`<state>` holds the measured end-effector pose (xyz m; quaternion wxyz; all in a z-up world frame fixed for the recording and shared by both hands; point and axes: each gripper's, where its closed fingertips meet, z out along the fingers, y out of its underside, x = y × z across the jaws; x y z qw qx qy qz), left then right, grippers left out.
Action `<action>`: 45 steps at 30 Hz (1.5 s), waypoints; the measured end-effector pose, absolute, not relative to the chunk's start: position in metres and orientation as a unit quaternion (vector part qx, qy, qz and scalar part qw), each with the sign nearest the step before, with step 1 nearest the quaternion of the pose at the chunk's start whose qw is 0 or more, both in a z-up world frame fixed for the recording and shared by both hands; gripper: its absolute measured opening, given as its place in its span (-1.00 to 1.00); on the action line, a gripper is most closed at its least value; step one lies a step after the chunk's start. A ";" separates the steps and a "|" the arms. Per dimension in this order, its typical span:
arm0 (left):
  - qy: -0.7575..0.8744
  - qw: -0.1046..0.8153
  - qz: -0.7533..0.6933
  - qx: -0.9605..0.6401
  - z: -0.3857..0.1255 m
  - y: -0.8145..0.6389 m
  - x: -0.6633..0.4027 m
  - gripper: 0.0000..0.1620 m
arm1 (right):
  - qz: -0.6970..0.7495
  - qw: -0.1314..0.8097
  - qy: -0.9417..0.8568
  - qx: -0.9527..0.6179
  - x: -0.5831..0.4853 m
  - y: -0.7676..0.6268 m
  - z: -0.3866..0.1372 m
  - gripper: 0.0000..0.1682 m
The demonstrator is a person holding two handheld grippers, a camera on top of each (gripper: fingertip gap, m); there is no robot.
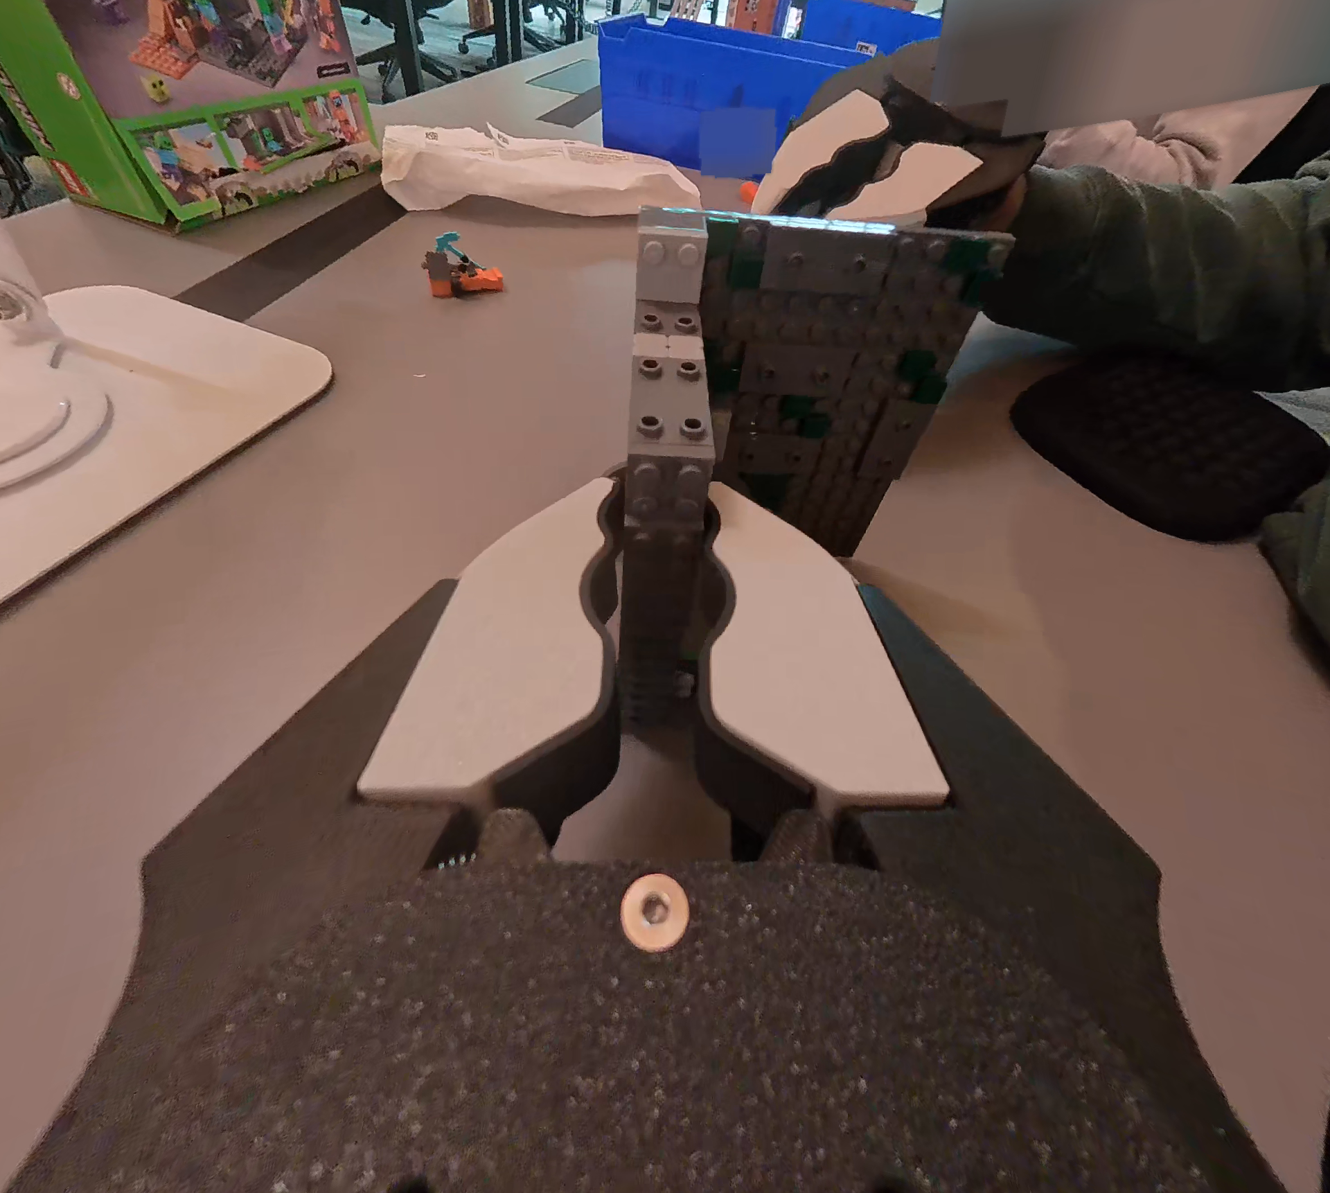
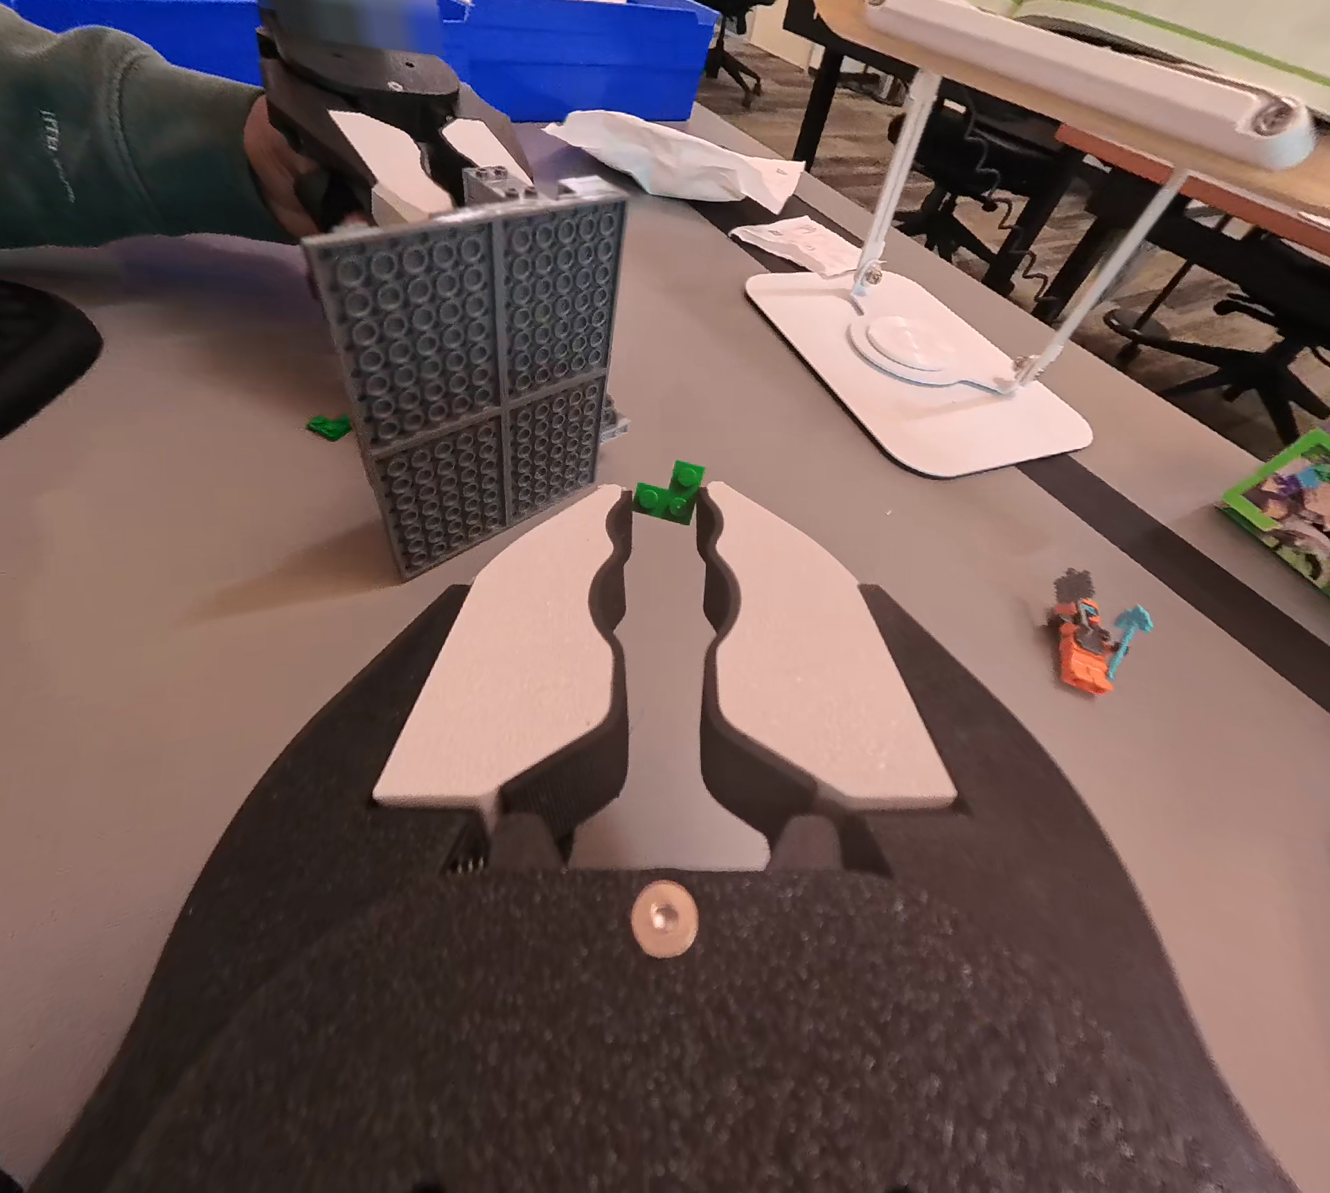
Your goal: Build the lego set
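The grey lego build (image 1: 828, 367) stands on its edge on the grey table, with green bricks set into its studded face. My left gripper (image 1: 666, 496) is shut on the build's grey wall column (image 1: 669, 381). In the right wrist view the build shows its underside of grey baseplates (image 2: 475, 381), with the left gripper (image 2: 460, 179) at its top edge. My right gripper (image 2: 666, 493) is shut on a small green corner plate (image 2: 666, 496), a little to the right of the build's lower corner. In the left wrist view the right gripper (image 1: 863, 165) shows behind the build's top.
A loose green piece (image 2: 329, 426) lies left of the build. An orange minifigure with a teal pickaxe (image 2: 1087, 640) lies to the right. Around the table are a white lamp base (image 2: 921, 367), the set's box (image 1: 180, 43), a white paper bag (image 1: 532, 172) and blue bins (image 1: 720, 79). A green sleeve (image 1: 1151, 266) shows at the right. Across from one pair of fingers to the other is roughly 12 cm. Measured from the fingertips, the loose green piece (image 2: 329, 426) is 11 cm or so from the left gripper and 20 cm from the right.
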<state>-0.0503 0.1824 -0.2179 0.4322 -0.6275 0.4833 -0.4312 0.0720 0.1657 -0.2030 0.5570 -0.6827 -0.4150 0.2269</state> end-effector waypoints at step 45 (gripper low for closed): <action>0.648 0.222 -0.542 -0.486 -0.215 0.139 -0.010 -0.70 | 0.273 0.346 -0.690 -0.573 0.028 0.153 -0.143 -0.80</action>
